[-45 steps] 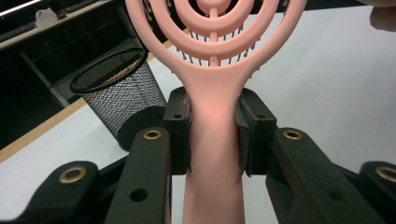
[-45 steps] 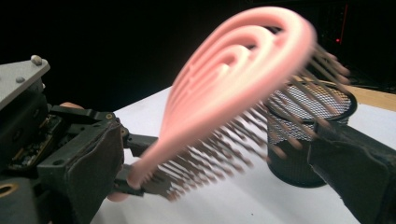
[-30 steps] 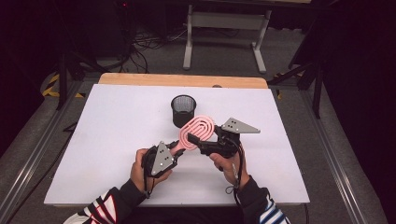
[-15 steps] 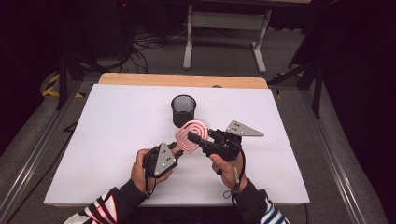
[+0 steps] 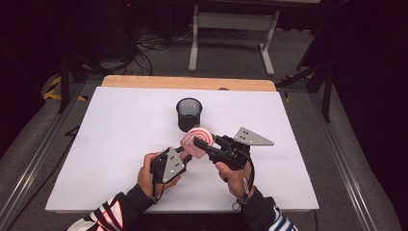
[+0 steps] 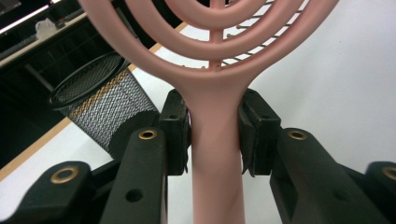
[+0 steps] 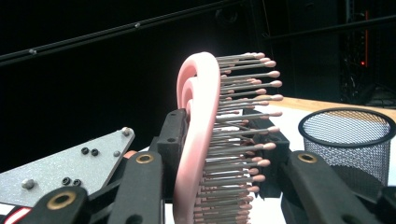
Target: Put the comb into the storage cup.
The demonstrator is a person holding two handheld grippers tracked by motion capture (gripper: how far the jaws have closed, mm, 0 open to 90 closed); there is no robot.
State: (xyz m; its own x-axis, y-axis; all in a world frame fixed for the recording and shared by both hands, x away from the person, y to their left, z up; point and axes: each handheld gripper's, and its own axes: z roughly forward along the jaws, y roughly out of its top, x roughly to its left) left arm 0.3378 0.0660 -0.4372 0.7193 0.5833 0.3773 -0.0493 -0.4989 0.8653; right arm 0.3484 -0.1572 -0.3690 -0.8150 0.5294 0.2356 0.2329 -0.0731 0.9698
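The pink hairbrush (image 5: pixel 196 140) is hanging above the white table (image 5: pixel 120 144), just in front of the black mesh cup (image 5: pixel 189 113). The left gripper (image 5: pixel 185 153) is clamping its handle, whose lower end is running out of the left gripper view. The right gripper (image 5: pixel 199 143) has just been closing its jaws and is now gripping the brush head. In the high view the grippers are covering much of the brush.
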